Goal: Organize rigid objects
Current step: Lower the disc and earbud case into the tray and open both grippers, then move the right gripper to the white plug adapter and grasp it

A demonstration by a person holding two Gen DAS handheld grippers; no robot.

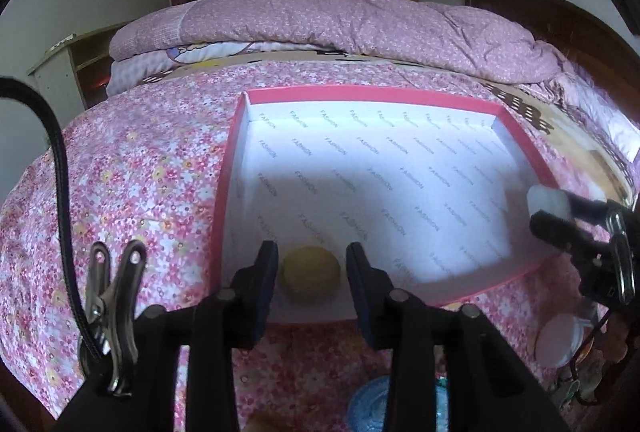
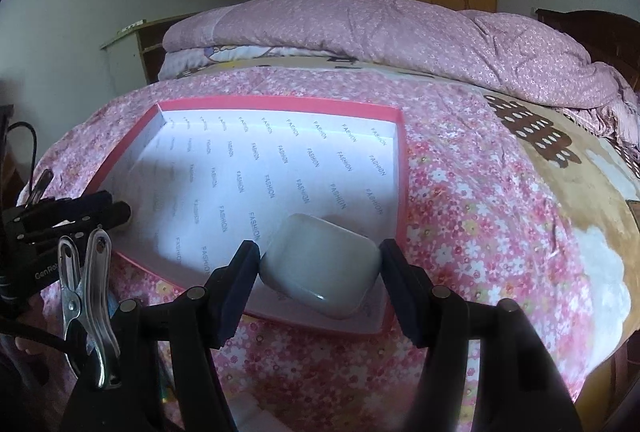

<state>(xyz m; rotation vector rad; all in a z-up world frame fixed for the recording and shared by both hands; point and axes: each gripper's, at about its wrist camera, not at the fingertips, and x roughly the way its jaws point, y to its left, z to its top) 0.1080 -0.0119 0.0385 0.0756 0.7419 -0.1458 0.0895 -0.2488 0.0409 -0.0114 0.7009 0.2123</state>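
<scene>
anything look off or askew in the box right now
Nothing is spilled or damaged. The round yellow ball lies in the pink-rimmed box between the open left claw. The white rounded case sits tilted in the right claw over the box's near corner.

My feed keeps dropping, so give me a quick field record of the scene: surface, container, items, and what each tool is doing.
surface: bed with pink floral cover
container: open pink box, white printed lining
item 1: yellow ball, lying in the box's near corner
item 2: white case, over the box's near right corner
left tool: open, fingers either side of the ball, not pressing it
right tool: shut on the white case
also near: blue plate and a white lid on the cover in front of the box
</scene>
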